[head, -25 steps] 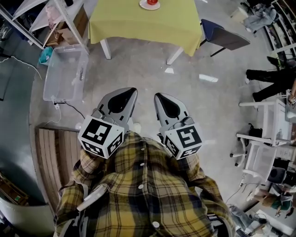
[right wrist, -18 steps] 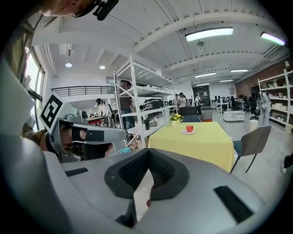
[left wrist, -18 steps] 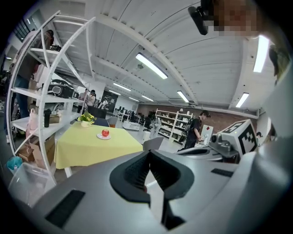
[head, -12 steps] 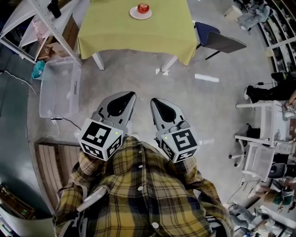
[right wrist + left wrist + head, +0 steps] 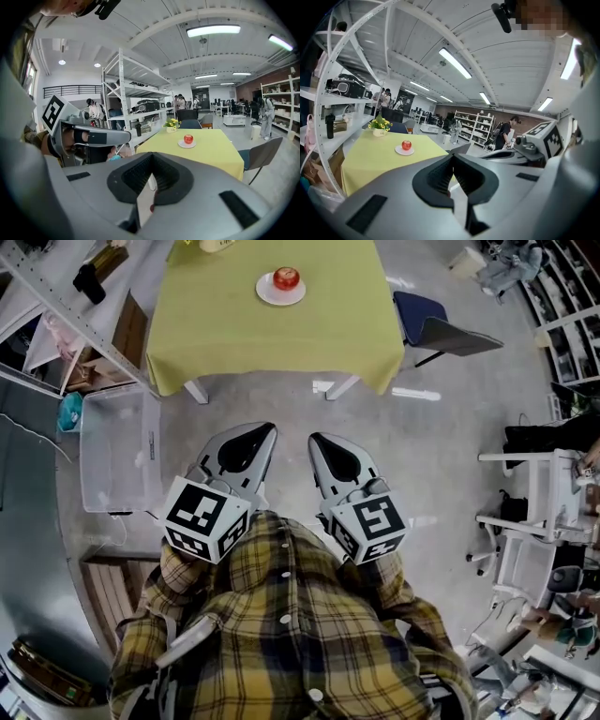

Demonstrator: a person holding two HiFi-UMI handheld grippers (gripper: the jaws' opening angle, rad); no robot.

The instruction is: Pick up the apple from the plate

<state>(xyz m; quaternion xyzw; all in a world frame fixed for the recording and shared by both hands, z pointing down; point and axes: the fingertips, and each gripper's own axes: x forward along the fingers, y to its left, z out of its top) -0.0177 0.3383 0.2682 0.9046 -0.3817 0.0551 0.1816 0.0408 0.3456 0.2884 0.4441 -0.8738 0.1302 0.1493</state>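
The left gripper [image 5: 452, 157] is holding its jaws pressed together with nothing between them, and the right gripper [image 5: 151, 158] is doing the same, closed and empty. Both are pointing toward the plate [image 5: 265, 294] and hanging well short of it, over the floor [image 5: 281, 413]. The apple [image 5: 286, 278] is sitting on the middle of the plate. The plate is lying on the yellow tabletop [image 5: 281, 343], and flowers [image 5: 378, 124] are standing beyond the plate. The apple is probably firm and fairly light, with a smooth, rounded skin that could be slipping out of a shallow pinch or rolling off the plate. The jaws are going to need opening wide, then closing across its widest part, one on each side, low enough not to be riding up over the top.
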